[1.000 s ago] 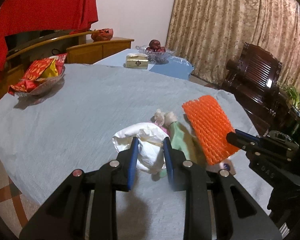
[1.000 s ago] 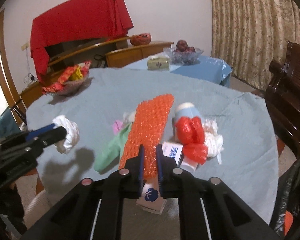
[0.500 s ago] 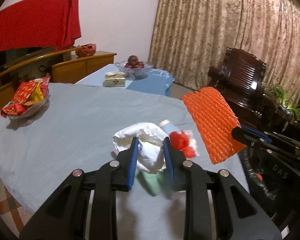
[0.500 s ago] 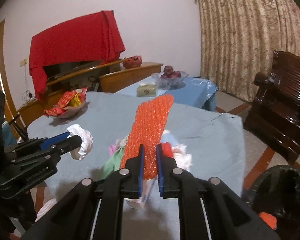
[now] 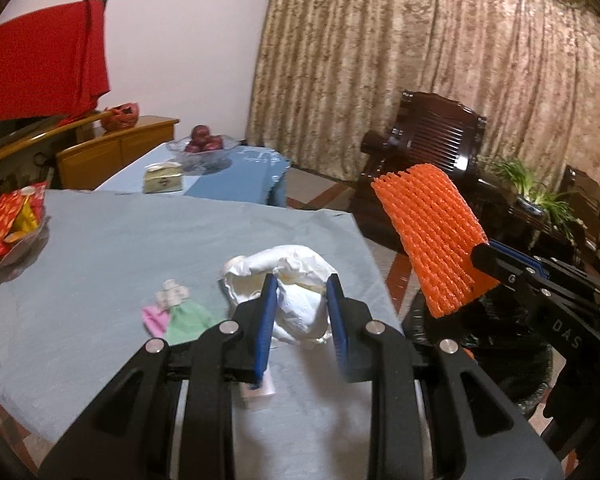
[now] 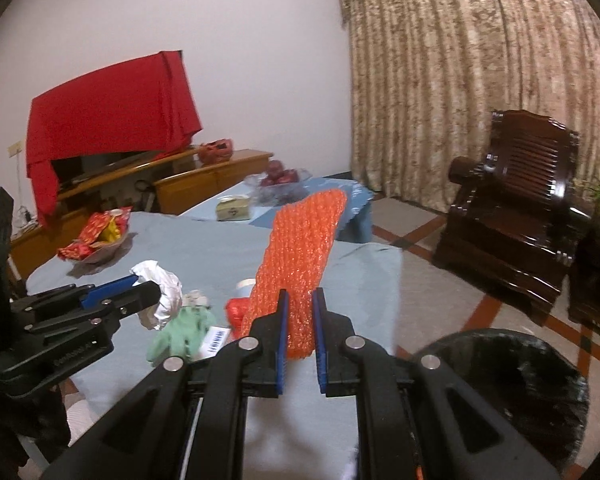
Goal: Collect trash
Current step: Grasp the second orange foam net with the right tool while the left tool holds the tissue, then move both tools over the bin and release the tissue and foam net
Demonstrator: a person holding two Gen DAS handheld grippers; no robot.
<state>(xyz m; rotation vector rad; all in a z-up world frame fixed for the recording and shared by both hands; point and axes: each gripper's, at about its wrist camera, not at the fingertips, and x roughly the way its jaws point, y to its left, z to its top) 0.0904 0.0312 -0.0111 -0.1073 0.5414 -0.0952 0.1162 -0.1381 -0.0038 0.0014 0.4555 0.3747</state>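
Swung right since a second ago, off the grey-clothed table (image 5: 148,240) toward the black-lined trash bin (image 6: 512,376) on the floor. Right gripper (image 6: 300,334) clamped on the orange foam-net sleeve (image 6: 300,256); left gripper (image 5: 302,312) pinching the crumpled white tissue wad (image 5: 296,280). Mid-carry, apparently. Next: over the bin's mouth, then release. Green rag (image 5: 186,316) left on the table.

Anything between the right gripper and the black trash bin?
Nothing: in the right wrist view, only bare floor and table edge separate the right gripper, clamping orange foam netting, from the trash bin.
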